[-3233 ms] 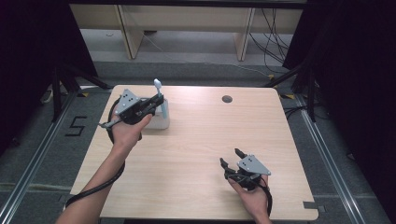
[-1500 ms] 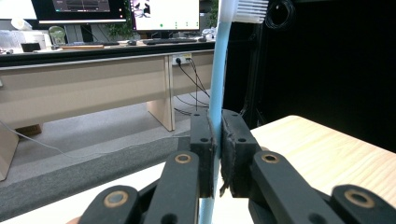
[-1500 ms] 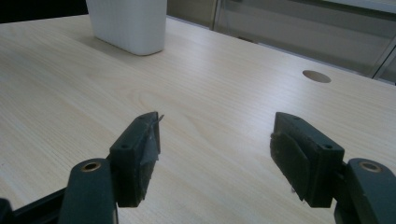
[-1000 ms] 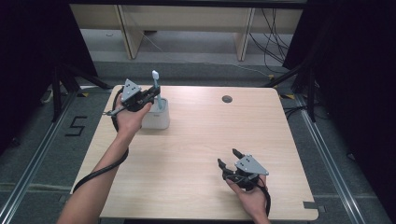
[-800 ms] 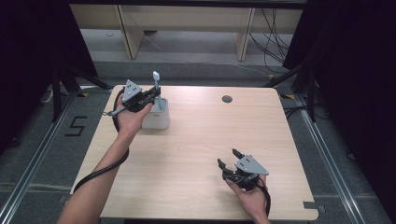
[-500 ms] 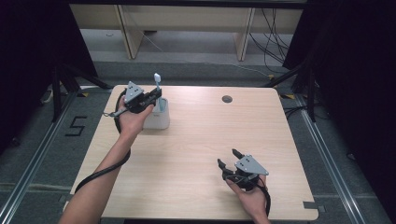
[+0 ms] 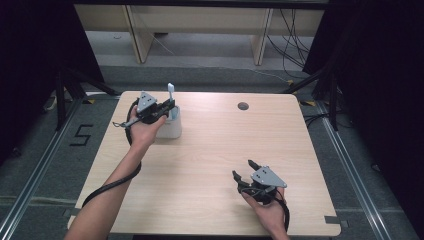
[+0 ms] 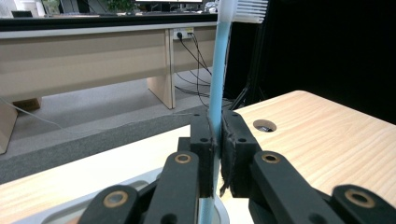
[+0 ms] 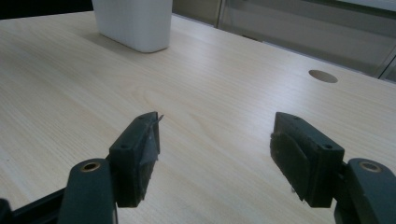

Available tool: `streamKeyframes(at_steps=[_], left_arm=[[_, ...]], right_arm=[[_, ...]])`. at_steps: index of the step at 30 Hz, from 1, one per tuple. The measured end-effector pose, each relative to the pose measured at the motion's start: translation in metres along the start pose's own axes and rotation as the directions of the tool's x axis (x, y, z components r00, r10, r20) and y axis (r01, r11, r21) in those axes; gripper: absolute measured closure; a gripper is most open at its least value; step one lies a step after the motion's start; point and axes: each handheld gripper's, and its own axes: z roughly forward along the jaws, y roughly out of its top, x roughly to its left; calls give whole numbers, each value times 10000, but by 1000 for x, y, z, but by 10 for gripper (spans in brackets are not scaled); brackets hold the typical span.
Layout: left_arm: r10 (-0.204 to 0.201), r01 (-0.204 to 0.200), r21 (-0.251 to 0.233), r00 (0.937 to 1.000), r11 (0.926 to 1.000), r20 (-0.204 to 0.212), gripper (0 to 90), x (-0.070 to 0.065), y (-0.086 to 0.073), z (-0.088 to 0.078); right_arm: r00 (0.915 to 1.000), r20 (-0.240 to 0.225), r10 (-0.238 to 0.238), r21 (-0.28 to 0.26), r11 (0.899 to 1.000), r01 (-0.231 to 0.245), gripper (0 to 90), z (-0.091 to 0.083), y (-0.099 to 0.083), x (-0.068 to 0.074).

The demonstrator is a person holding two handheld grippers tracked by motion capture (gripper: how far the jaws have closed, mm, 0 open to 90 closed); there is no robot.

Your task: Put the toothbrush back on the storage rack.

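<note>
Toothbrush (image 8: 218, 88) upright over white cup (image 7: 169, 128) on pale wood table (image 7: 210, 150).

Left gripper (image 7: 159, 111) reaches far forward with fingers (image 8: 201, 154) pinched shut; right gripper (image 7: 243, 171) hovers low, fingers (image 9: 137, 151) spread wide.
</note>
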Motion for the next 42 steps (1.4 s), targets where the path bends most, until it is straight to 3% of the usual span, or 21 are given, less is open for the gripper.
streamKeyframes(at_steps=[42], left_arm=[[-255, 262, 769, 9996, 9967, -93, 833, 2, -27, 12]], right_arm=[[9999, -104, 132, 98, 9999, -131, 335, 1, -1, 2]])
